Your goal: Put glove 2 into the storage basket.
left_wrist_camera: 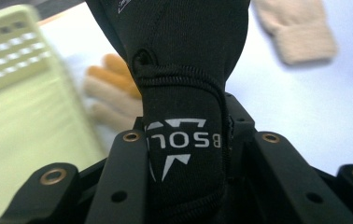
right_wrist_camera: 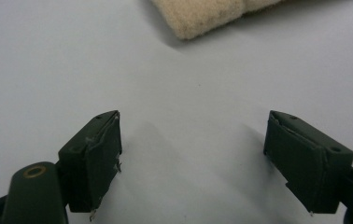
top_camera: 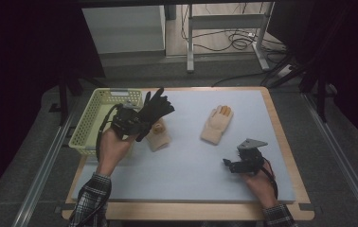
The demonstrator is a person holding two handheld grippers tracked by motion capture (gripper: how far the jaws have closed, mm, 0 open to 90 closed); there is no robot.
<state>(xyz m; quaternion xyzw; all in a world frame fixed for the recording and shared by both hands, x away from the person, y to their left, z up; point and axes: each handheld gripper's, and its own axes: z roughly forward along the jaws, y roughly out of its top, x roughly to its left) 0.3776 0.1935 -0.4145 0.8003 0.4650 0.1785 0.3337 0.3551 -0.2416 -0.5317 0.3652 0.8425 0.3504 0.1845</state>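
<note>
Clamped in the left gripper (top_camera: 130, 122) was a black glove (top_camera: 156, 111), its cuff pinched between the jaws and its fingers fanned out above the table, just beside the basket's near-right corner. From the left gripper view, the glove's cuff (left_wrist_camera: 184, 140) carried white lettering and sat snug between the two black jaws.

Largest of what lay about was the pale blue mat (top_camera: 191, 156) covering the wooden table (top_camera: 281, 137). At its left edge stood a pale green slotted basket (top_camera: 89, 120); I could make out nothing lying inside it, though the hand and glove hid part of its floor.

On the mat lay two cream knitted gloves with orange fingertips: one (top_camera: 217, 124) well to the right of centre, the other (top_camera: 158, 135) just under the lifted black glove.

Over at the right, the right gripper (top_camera: 228, 164) rested low over bare mat, jaws spread wide and holding nothing, with the cream glove's cuff (right_wrist_camera: 202, 14) a little ahead of them.
</note>
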